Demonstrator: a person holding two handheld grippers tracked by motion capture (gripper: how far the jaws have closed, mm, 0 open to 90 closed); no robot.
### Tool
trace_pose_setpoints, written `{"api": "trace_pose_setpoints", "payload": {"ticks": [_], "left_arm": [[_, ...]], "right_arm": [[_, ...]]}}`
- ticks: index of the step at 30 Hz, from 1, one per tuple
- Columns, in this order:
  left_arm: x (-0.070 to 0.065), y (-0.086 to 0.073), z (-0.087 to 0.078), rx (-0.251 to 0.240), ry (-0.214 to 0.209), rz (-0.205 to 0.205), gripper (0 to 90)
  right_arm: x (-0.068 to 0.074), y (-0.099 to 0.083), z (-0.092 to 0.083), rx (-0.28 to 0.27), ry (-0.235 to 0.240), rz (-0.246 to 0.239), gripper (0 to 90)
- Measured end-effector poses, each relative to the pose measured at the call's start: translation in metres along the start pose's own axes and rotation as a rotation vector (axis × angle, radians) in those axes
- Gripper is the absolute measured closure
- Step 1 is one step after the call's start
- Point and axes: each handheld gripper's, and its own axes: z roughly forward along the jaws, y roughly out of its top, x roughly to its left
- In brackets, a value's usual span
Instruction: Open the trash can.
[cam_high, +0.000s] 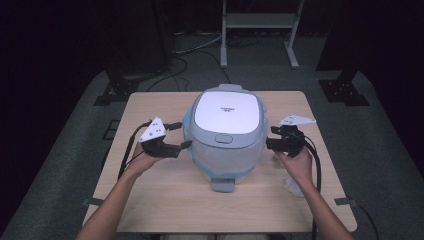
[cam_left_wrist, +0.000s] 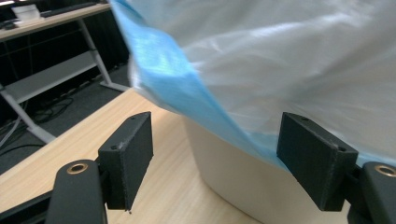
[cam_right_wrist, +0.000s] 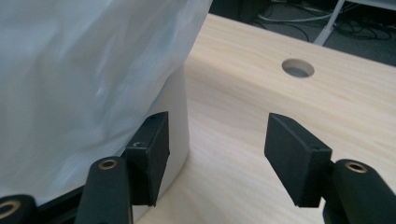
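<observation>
So the light wooden table (cam_high: 165, 195) takes up most of the scene, and sitting pretty much dead centre on it is the big white-and-grey rice cooker (cam_high: 227, 116), with a thin translucent plastic bag with a blue hem (cam_high: 200, 150) pulled up around its lower body. My left gripper (cam_high: 181, 135) is at the cooker's 9 o'clock, jaws spread apart with nothing pinched; in the left gripper view the blue hem (cam_left_wrist: 163, 65) hangs just past the far jaw and I can't tell if it brushes it. My right gripper (cam_high: 270, 137) is at 3 o'clock, also spread wide and holding nothing, one jaw just beside the cooker's wall.
</observation>
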Motion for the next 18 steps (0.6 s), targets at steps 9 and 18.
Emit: {"api": "trace_pose_setpoints", "payload": {"ticks": [9, 18], "left_arm": [[-0.007, -0.002, 0.003, 0.008, -0.019, 0.008, 25.7], [-0.008, -0.008, -0.001, 0.005, -0.006, -0.008, 25.1]], "right_arm": [[0.016, 0.000, 0.001, 0.002, 0.020, -0.034, 41.0], [0.019, 0.004, 0.009, 0.002, 0.023, -0.018, 43.7]]}}
